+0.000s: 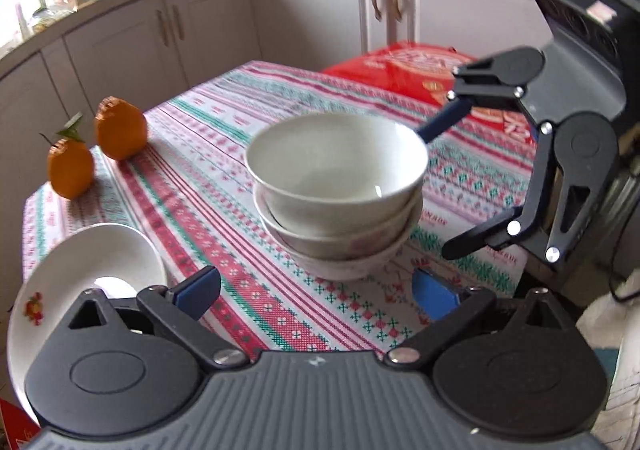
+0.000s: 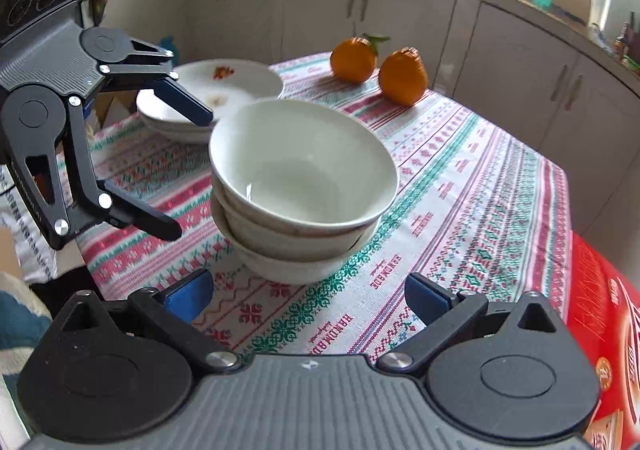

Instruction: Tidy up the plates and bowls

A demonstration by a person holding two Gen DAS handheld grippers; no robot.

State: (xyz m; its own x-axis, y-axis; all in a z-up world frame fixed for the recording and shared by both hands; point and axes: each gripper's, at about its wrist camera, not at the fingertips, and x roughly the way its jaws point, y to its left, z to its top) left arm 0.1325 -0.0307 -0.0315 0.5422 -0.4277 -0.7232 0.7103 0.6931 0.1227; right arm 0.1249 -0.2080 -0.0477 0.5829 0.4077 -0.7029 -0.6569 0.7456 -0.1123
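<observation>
Three white bowls (image 1: 336, 185) (image 2: 304, 177) are nested in a stack on the patterned tablecloth (image 1: 248, 250) (image 2: 460, 189). White plates with a flower print (image 2: 208, 93) are stacked beyond the bowls; the top plate (image 1: 80, 274) shows at the lower left of the left wrist view. My left gripper (image 1: 316, 294) (image 2: 188, 173) stands open just short of the bowls, with nothing between its pads. My right gripper (image 2: 308, 298) (image 1: 438, 191) is open on the opposite side. Each gripper's upper fingertip is close to the top bowl's rim; contact is unclear.
Two oranges (image 1: 120, 133) (image 2: 402, 75) sit near the table's far corner. A red carton (image 1: 420, 69) (image 2: 600, 310) lies beside the table edge. Kitchen cabinets (image 1: 320, 13) and a cluttered counter run behind the table.
</observation>
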